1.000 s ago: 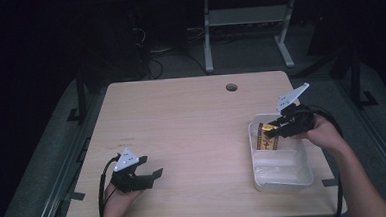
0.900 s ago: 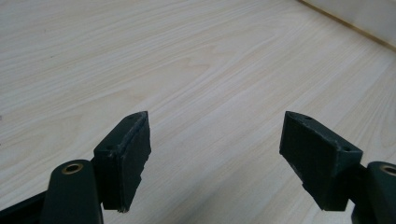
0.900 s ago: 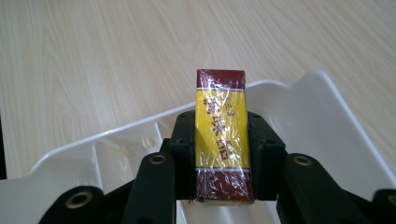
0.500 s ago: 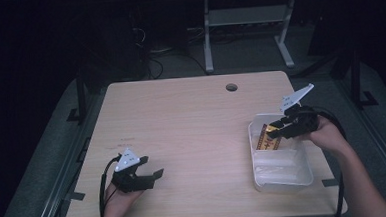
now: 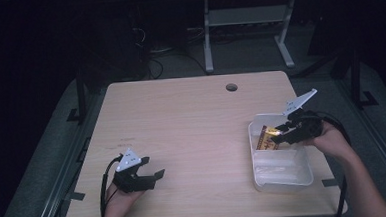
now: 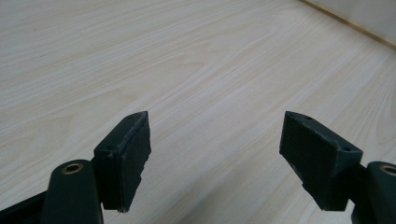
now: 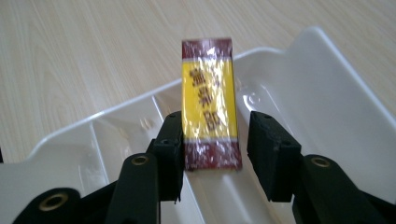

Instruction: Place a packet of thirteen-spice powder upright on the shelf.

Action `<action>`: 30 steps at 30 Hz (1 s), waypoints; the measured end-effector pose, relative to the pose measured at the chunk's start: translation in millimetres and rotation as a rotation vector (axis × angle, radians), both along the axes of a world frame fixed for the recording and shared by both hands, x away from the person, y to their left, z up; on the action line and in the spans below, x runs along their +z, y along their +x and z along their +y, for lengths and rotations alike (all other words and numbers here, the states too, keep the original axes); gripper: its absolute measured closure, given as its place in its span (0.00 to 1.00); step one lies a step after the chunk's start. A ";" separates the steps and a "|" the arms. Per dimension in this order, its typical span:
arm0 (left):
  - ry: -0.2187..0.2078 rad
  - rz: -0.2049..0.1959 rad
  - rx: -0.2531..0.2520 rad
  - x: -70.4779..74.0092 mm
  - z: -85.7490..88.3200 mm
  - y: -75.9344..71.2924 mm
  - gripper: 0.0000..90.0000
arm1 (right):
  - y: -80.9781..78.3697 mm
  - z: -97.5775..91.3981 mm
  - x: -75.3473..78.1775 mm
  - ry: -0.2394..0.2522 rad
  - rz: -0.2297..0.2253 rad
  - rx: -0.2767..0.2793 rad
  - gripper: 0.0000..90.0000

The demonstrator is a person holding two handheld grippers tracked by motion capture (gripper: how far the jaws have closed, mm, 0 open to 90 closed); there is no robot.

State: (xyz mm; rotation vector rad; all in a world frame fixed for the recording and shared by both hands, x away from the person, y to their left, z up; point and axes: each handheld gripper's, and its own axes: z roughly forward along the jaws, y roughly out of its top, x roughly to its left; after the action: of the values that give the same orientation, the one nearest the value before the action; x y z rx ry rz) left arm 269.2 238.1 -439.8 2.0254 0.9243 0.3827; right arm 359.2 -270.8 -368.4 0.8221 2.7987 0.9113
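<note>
Right gripper [image 7: 214, 154] hovered over the white tray [image 5: 304, 175] at the table's [image 5: 192, 128] right edge, its jaws having just been opening around a yellow-and-maroon sachet [image 7: 208, 100]; the packet stood between the pads, a gap showing on one side, its long axis running straight ahead along the jaws, its far end over the tray's far rim; left gripper [image 5: 147, 177], jaws apart and empty, rested well away near the front left edge.
</note>
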 end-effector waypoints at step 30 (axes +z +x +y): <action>0.002 0.004 -0.009 -1.5 -3.0 0.1 0.27 | -3.3 -2.2 10.7 -0.039 -0.079 -0.015 0.70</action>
State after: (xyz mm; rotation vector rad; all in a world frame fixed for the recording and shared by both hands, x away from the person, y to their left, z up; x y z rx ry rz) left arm 269.3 235.1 -441.3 2.0321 0.9179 0.3748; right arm 355.9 -273.1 -357.7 0.7827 2.7295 0.8642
